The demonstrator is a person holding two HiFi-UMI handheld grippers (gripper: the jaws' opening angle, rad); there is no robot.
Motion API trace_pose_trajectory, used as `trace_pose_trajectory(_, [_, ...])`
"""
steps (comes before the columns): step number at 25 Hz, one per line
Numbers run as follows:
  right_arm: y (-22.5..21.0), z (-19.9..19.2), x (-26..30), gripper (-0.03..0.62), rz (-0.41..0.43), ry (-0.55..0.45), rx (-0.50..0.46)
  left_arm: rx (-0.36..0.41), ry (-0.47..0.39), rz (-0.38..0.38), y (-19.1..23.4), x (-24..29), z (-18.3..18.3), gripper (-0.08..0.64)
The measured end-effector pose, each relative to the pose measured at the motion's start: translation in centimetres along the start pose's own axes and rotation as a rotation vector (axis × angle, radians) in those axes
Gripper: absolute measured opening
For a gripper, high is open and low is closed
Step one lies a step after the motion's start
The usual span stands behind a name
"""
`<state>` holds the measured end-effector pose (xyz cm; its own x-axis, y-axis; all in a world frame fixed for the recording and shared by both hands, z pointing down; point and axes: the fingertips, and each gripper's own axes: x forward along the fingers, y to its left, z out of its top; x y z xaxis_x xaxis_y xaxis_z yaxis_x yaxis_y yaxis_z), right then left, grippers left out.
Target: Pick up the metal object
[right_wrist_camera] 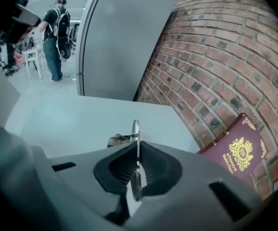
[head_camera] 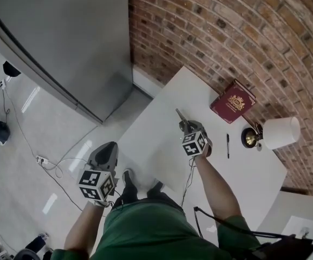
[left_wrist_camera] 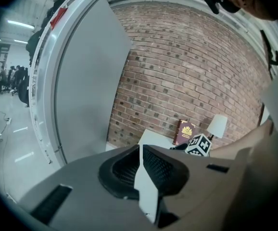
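Metal object (right_wrist_camera: 135, 129) pinched edge-on between jaws of right gripper (right_wrist_camera: 137, 148), thin end protruding forward over white tabletop (head_camera: 162, 140), well short of red book (head_camera: 233, 101). Left gripper (head_camera: 105, 155) off the tabletop's edge, jaws pressed together, empty. Apparently at lifting step. Calls next for steady rise, firm squeeze against pivoting.

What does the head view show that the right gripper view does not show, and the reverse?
Only the head view: the lamp, the pen and the left gripper. Only the right gripper view: a person with a backpack far behind. Both: the white table, the red book, the brick wall and the metal object, clamped between the fingers of the right gripper.
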<state>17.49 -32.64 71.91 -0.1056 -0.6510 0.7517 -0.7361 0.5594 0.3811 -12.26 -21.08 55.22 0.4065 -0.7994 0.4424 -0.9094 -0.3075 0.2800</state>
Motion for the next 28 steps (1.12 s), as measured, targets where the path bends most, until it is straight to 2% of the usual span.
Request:
trace_pose_trajectory(4, [0.0, 1.4, -2.3, 0.006, 0.009, -0.066, 0.064, 0.004, -0.008, -0.015, -0.7, -0.1, 0.3, 0.02])
trace_pose_trajectory(11, [0.2, 5.8, -7.7, 0.006, 0.044, -0.262, 0.22, 0.014, -0.027, -0.052, -1.9, 0.0, 1.1, 0.02])
trace_pose_trajectory(20, [-0.1, 10.3, -15.2, 0.006, 0.063, -0.453, 0.318, 0.043, -0.053, -0.126, -4.6, 1.0, 2.6, 0.02])
trace_pose_trajectory(24, [-0.7, 12.3, -18.4, 0.006, 0.083, -0.546, 0.386, 0.055, -0.081, -0.157, -5.8, 1.3, 4.2, 0.02])
trace_pose_trajectory(28, [-1.3, 14.2, -21.4, 0.006, 0.109, -0.638, 0.463, 0.066, -0.145, -0.176, -6.6, 1.2, 7.2, 0.02])
